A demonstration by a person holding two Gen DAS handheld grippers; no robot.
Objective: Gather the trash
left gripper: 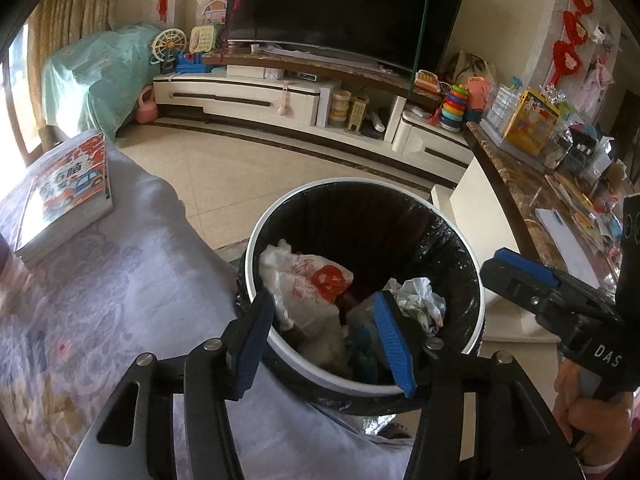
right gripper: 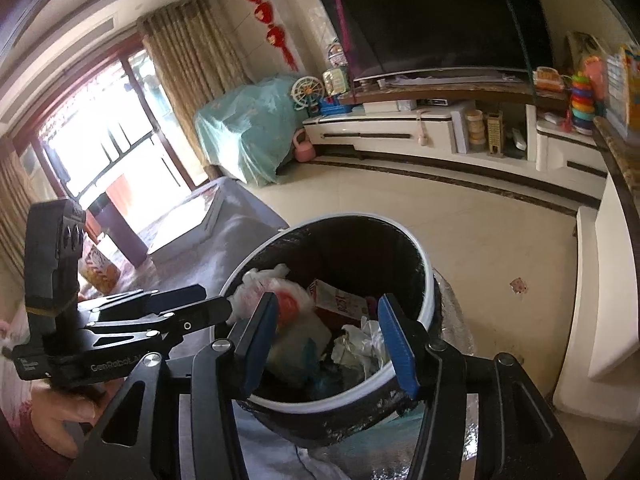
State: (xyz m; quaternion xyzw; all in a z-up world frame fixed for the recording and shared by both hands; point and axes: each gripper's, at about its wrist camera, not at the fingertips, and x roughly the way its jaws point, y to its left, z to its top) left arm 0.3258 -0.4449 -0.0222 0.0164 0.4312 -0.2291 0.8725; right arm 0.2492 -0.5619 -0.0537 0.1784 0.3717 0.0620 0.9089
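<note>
left gripper (left gripper: 324, 340) fingers wide, empty — over bin (left gripper: 476, 276)

home living room: big tv (left gripper: 344, 8) on low white media unit (left gripper: 256, 98), kids' toys (left gripper: 454, 106), curtains (right gripper: 192, 52), red wall ornaments (right gripper: 266, 12).

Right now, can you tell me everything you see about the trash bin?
The trash bin is round, with a white rim and a black plastic bag lining it, folded over the outside. It stands upright on the pale tiled floor, right beside a cloth-covered table. It is partly full: a white plastic bag with red print, crumpled paper and a red and white carton lie inside. Both grippers hover above it, fingers open, touching nothing.
</note>
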